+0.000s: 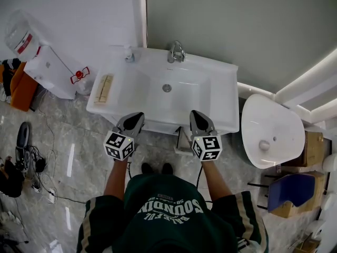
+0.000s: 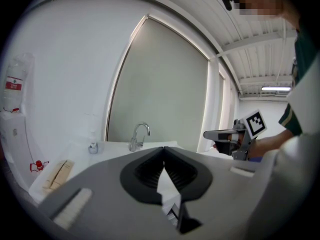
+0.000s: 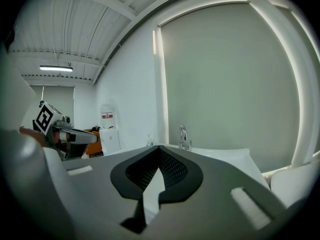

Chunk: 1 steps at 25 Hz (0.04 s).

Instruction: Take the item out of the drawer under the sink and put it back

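Observation:
A white sink (image 1: 216,96) with a chrome tap (image 1: 176,52) stands against the wall straight ahead. From above, the basin hides whatever lies beneath it, so no drawer or item shows. My left gripper (image 1: 136,119) hovers at the sink's front edge, left of centre, shut and empty. Level with it, right of centre, my right gripper (image 1: 197,117) is also shut with nothing held. In the left gripper view the closed tips (image 2: 163,149) point at the tap (image 2: 138,135), and the right gripper (image 2: 220,134) shows to the side. The right gripper view has its tips (image 3: 159,148) shut.
A beige box (image 1: 103,88) and a small bottle (image 1: 129,54) sit on the sink's left ledge. A white toilet (image 1: 271,130) stands to the right, a white appliance (image 1: 50,70) to the left. Cables and gear (image 1: 26,157) lie on the marble floor at left.

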Motion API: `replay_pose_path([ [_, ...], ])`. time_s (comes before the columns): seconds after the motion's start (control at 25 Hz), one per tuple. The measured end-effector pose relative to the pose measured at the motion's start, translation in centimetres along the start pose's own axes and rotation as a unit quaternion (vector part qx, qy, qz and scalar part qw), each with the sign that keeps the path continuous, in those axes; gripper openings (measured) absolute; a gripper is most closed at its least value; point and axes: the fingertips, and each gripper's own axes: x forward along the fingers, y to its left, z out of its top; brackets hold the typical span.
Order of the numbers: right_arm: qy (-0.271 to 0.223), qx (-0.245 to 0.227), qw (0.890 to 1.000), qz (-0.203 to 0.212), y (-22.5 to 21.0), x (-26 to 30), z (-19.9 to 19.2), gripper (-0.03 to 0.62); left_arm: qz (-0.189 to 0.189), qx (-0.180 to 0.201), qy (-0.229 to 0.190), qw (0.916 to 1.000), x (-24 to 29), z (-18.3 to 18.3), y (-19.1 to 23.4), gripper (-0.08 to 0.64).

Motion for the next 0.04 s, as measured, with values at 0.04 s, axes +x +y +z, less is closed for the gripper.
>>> replay_pose_path([
  [0.04, 0.000, 0.000, 1.000, 0.000, 0.04, -0.01, -0.05, 0.002, 0.000, 0.000, 0.000, 1.0000, -0.02, -0.03, -0.03, 0.051],
])
